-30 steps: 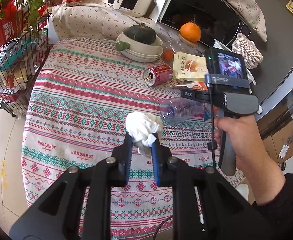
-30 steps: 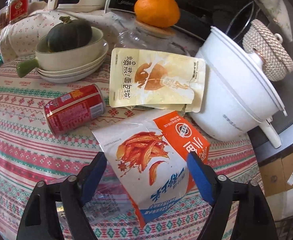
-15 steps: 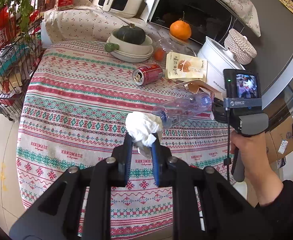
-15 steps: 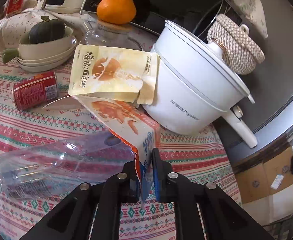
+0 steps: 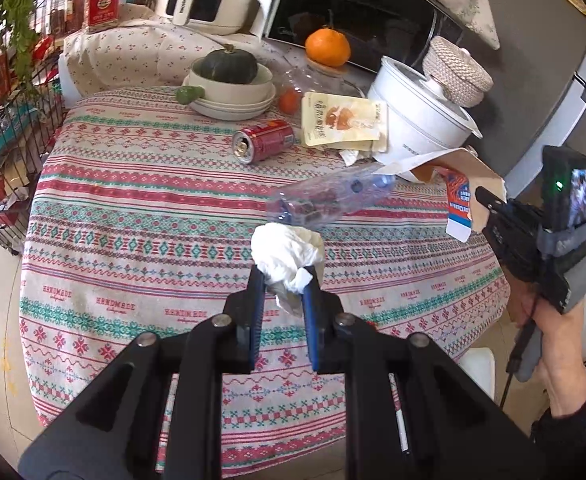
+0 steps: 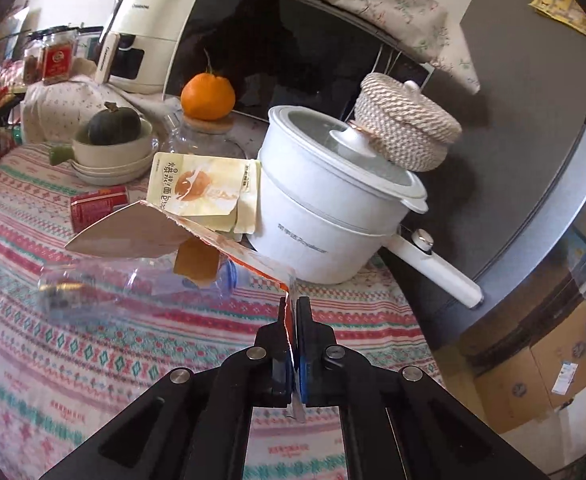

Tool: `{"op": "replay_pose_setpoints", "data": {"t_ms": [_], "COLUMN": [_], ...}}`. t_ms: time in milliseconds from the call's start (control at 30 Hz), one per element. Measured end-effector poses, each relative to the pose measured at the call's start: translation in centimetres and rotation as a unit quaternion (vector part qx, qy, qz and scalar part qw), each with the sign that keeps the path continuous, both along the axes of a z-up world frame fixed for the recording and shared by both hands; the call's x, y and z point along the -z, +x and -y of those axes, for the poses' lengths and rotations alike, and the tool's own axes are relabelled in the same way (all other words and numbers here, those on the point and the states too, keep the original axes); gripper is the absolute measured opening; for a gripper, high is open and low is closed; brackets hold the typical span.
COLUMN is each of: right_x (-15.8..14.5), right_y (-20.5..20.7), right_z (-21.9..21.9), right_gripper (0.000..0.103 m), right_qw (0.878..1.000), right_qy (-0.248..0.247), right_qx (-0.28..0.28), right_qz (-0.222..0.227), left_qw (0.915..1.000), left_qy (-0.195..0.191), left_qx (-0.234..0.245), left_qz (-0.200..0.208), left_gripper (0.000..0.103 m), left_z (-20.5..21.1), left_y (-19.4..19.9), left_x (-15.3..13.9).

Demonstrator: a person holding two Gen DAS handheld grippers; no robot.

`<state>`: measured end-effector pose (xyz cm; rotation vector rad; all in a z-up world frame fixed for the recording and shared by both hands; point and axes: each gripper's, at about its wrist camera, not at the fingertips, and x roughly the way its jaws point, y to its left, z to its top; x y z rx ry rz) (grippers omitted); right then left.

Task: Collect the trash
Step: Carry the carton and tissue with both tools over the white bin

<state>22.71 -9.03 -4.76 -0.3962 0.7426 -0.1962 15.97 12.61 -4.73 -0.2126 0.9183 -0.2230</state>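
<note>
Beyond the left gripper's (image 5: 281,280) fingers, a cream bowl (image 5: 233,84) on stacked plates holds one dark green squash (image 5: 229,66). To the right of that, a white pot (image 6: 325,216) stands with its glass lid on (contents not visible), and a woven lidded basket (image 6: 407,132) sits just behind it. An orange (image 6: 208,96) rests on the cork lid of a glass jar (image 6: 201,140).

On the striped tablecloth (image 5: 133,220) lie one red can (image 5: 263,140) on its side, one clear plastic bottle (image 5: 329,198) just ahead of the left fingertips, and one beige snack pouch (image 6: 201,188) against the pot.

The left gripper's blue pads are a little apart, clamped on a crumpled white tissue (image 5: 287,256) that bulges above them. The right gripper (image 6: 293,312) has its fingers pressed together on the edge of an orange-and-blue snack bag (image 6: 221,244), which hangs lifted off the cloth, stretching ahead and left of the fingertips over the bottle.
</note>
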Motion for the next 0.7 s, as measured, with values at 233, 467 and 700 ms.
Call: {"op": "replay_pose_setpoints", "data": {"t_ms": [233, 467, 700], "right_x": [-2.0, -2.6, -2.8], "right_y": [-6.4, -11.8, -17.6], "right_z": [3.1, 6.4, 9.3], "right_gripper": [0.003, 0.003, 0.003], "right_qw": [1.0, 0.998, 0.998], "right_qy": [-0.02, -0.057, -0.063], "right_qx": [-0.011, -0.012, -0.009], "right_qz": [0.012, 0.007, -0.006], "left_qw": [0.9991, 0.9939, 0.9852], "left_qy": [0.003, 0.017, 0.023], "left_qx": [0.041, 0.109, 0.17], "left_qz": [0.008, 0.009, -0.001], "left_gripper": [0.02, 0.02, 0.02], "left_z": [3.5, 8.5, 13.5], "left_y": [-1.6, -4.1, -6.6], "left_x": [-0.8, -0.7, 0.2]}}
